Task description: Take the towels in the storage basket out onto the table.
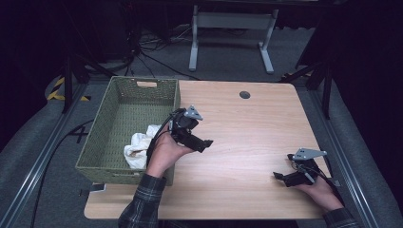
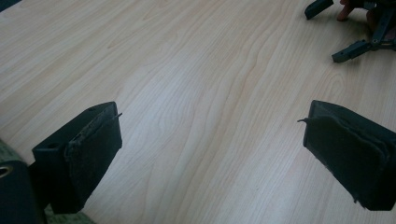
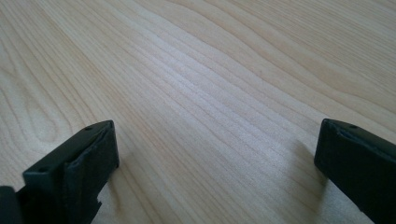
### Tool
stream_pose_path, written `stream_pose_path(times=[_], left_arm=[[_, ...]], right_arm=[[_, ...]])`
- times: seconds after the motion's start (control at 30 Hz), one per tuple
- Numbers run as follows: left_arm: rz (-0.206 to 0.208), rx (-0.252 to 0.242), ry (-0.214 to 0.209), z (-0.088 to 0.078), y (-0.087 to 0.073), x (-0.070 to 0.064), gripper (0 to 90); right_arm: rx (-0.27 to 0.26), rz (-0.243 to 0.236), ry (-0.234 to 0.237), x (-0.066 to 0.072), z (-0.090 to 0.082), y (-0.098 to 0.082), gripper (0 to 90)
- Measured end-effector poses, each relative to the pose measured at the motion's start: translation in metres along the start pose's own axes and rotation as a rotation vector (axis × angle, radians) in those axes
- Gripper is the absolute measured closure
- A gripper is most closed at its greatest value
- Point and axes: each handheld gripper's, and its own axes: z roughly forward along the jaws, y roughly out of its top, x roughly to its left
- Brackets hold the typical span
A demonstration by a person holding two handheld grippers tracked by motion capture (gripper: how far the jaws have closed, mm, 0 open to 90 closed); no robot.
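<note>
A green woven basket (image 1: 124, 124) stands on the left part of the wooden table (image 1: 252, 123), and a crumpled white cloth (image 1: 139, 148) lies in its near right corner. My left gripper (image 1: 195, 135) is held just right of the basket's rim, above the tabletop. In the left gripper view that gripper (image 2: 212, 126) is open, with bare wood between its wide-spread jaws. My right gripper (image 1: 283, 166) rests low near the table's front right corner, pointing left. Its jaws are spread wide too: the right gripper (image 3: 217, 140) is open over bare wood.
A round cable hole (image 1: 244, 94) sits near the table's far edge. The other hand's gripper (image 2: 359, 28) shows at the top right of the left gripper view. Beyond the table are a white desk frame (image 1: 231, 35), floor cables and dark stands.
</note>
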Motion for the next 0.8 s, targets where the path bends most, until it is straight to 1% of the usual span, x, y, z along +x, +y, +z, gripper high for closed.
stream_pose_path(times=[0.03,0.13,0.3,0.33,0.47,0.53,0.6,0.67,0.8], left_arm=[[0.000,0.000,0.000,0.000,0.000,0.000,4.8],[-0.022,-0.008,0.012,-0.008,-0.005,0.004,4.9],[-0.032,-0.014,0.028,-0.016,-0.008,0.009,5.0],[-0.040,-0.024,0.033,-0.017,-0.009,0.010,5.0],[-0.040,-0.021,0.044,-0.022,-0.012,0.013,5.0],[-0.045,-0.014,0.049,-0.028,-0.014,0.016,5.1],[-0.049,-0.025,0.056,-0.031,-0.016,0.018,5.1],[-0.050,-0.016,0.061,-0.034,-0.018,0.020,5.1],[-0.073,-0.032,0.085,-0.044,-0.024,0.028,5.3]], right_arm=[[0.001,0.000,0.000,0.000,0.000,0.000,0.0],[0.001,0.000,0.000,0.000,0.000,0.000,0.0],[0.001,0.000,0.000,0.000,0.000,0.000,0.0],[0.001,0.000,0.000,0.000,0.000,0.000,0.0],[0.001,0.000,0.000,0.000,0.000,0.000,0.0],[0.001,0.000,0.000,0.000,0.000,0.000,0.0],[0.001,-0.001,0.000,0.000,0.000,0.000,0.0],[0.001,0.000,0.000,0.000,0.000,0.000,0.0],[0.001,0.000,0.000,0.000,0.000,0.000,0.0]])
